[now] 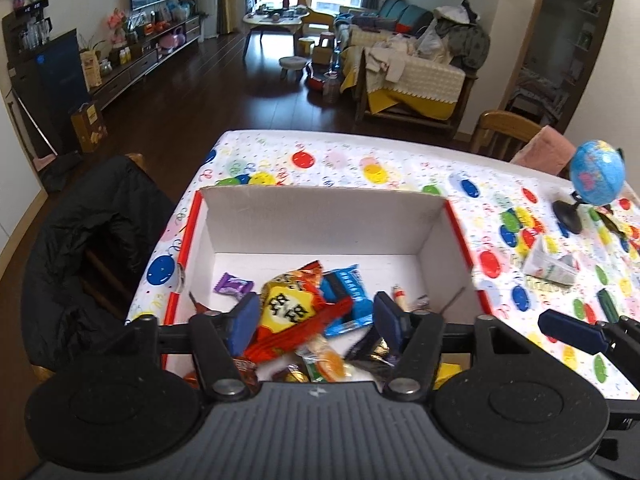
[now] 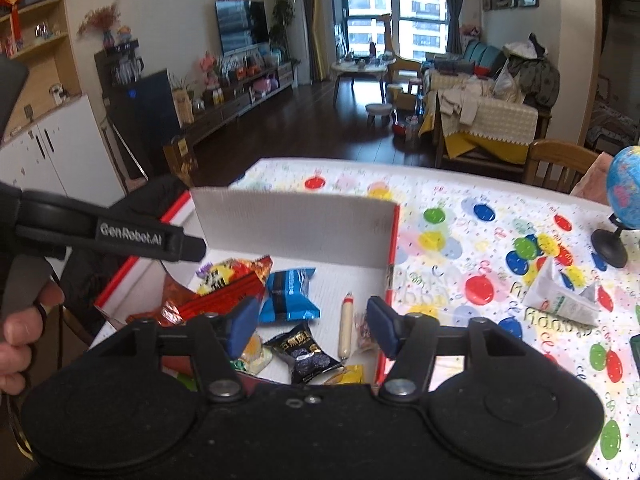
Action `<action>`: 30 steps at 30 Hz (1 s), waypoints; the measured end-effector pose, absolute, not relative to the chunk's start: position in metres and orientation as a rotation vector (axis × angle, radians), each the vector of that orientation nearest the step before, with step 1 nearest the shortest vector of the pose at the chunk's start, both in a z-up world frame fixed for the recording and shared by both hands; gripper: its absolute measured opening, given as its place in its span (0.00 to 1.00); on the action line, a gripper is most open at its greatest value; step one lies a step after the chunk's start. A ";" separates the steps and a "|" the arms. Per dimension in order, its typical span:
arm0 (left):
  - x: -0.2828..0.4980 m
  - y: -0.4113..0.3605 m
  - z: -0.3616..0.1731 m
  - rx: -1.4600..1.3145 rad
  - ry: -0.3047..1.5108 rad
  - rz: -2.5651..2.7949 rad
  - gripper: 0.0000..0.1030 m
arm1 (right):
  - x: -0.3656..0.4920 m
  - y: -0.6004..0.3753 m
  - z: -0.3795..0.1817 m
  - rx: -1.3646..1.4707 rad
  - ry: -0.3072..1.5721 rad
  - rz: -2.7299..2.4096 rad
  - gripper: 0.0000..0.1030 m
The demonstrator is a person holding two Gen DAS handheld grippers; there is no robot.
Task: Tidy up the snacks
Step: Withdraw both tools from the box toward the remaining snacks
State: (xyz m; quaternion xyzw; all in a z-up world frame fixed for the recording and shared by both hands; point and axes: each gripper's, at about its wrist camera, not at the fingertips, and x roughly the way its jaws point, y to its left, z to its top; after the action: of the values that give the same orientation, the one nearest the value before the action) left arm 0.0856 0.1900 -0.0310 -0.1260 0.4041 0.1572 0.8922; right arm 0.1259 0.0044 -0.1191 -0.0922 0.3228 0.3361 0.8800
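While the balloon-print table (image 1: 360,160) is being occupied at 12 o'clock by the white box (image 1: 320,224), snacks (image 1: 288,304) are being kept inside it; both the left gripper (image 1: 316,316) and right gripper (image 2: 312,324) are being held spread, pinching nothing.

In the left wrist view, the black body of the left tongs (image 1: 314,320) covers the near wall of the white cardboard box with red edging (image 1: 320,216) and the lower part of the snack heap, so the orange-and-yellow wrapped sweets (image 1: 326,364) beneath show only partly. The right tongs (image 1: 576,330) are cut off at the right edge. In the right wrist view, the blue globe on a black stand (image 2: 626,196) is cropped by the right edge. The lettering on the small black snack packet (image 2: 306,354) is too small to read.
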 end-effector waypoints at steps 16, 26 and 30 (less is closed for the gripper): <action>0.079 0.126 -0.005 -0.234 0.782 0.203 0.77 | 0.109 -0.071 -0.086 -0.081 0.535 0.579 0.84; 0.101 0.072 -0.009 -0.222 0.780 0.068 0.83 | 0.122 -0.136 -0.093 0.011 0.505 0.436 0.92; 0.116 0.048 -0.015 -0.223 0.789 0.031 0.93 | 0.131 -0.163 -0.100 0.033 0.506 0.378 0.97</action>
State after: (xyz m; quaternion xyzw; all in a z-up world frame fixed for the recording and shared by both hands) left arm 0.1162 0.0476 -0.0152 -0.1084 0.3836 0.0151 0.9170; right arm 0.1305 -0.1634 -0.1002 0.0162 0.2488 0.1861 0.9504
